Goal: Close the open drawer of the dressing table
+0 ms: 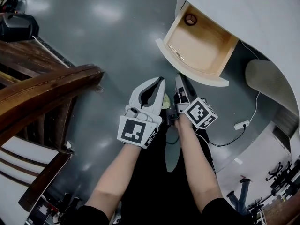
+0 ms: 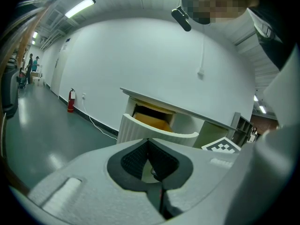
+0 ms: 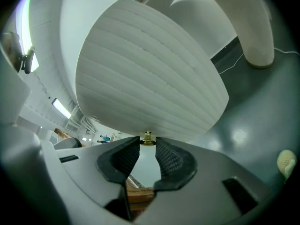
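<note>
Drawer (image 1: 199,46) first: it stands pulled well out of the white dressing table (image 1: 262,13), at the upper right of the head view, its pale wooden inside open to you. The curved, ribbed white front (image 3: 150,78) fills the upper half of the right gripper view, with a small brass knob (image 3: 148,138) at its lower edge.

Your right gripper (image 3: 148,145) has its jaws apart, and the knob sits right at their tips, in the gap. The pads do not seem to press on it, so count that hand as released. Your left gripper (image 2: 149,143) is clenched, pads meeting at the tips with nothing between them. It hangs beside the right one, short of the drawer front.

Expect a stiff, fairly light box that slides straight in. It is nearly empty, holding only a small dark ring (image 1: 190,19) in the back corner and a thin pale strip (image 1: 176,52) near the front; what they are is not clear. The knob is small and likely slick, a poor thing to squeeze for a push. You would probably do better to set the gripper tips flat against the ribbed front beside the knob and press evenly. Go gently, since a hard shove could send the loose pieces sliding.
</note>
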Demonstrator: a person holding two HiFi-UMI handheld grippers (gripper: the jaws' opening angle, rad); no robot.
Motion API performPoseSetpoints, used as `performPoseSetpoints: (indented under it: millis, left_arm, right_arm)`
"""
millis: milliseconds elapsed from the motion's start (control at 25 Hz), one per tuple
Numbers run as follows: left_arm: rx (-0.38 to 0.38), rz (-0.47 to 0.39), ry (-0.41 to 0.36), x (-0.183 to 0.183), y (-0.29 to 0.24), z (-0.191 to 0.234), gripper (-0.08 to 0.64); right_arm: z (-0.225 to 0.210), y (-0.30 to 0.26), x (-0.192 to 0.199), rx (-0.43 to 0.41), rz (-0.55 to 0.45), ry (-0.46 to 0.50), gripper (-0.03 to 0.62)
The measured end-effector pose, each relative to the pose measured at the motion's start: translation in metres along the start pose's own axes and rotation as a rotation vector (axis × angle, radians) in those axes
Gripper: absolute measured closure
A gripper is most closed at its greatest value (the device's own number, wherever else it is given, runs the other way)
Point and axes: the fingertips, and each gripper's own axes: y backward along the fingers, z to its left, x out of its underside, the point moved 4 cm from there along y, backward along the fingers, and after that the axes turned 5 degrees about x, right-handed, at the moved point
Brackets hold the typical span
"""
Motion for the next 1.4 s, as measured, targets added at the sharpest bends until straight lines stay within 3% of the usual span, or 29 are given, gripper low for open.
performPoseSetpoints:
  millis: [440, 760, 1400]
  left_arm:
    - [0.032, -0.014, 0.033, 0.001, -0.025, 0.006, 0.551]
    - [0.086, -0.048, -0.006, -0.004, -0.051, 0.012, 0.551]
    - [0.076, -0.095, -0.018, 0.004, -0.114, 0.024, 0.551]
  right_arm:
    - [0.002, -0.014, -0.032, 0.013, -0.016, 0.068, 0.477]
    - [0.004, -0.033, -0.066, -0.014, -0.073, 0.124, 0.477]
    - [0.011, -0.066, -0.133, -0.085, -0.147, 0.234, 0.480]
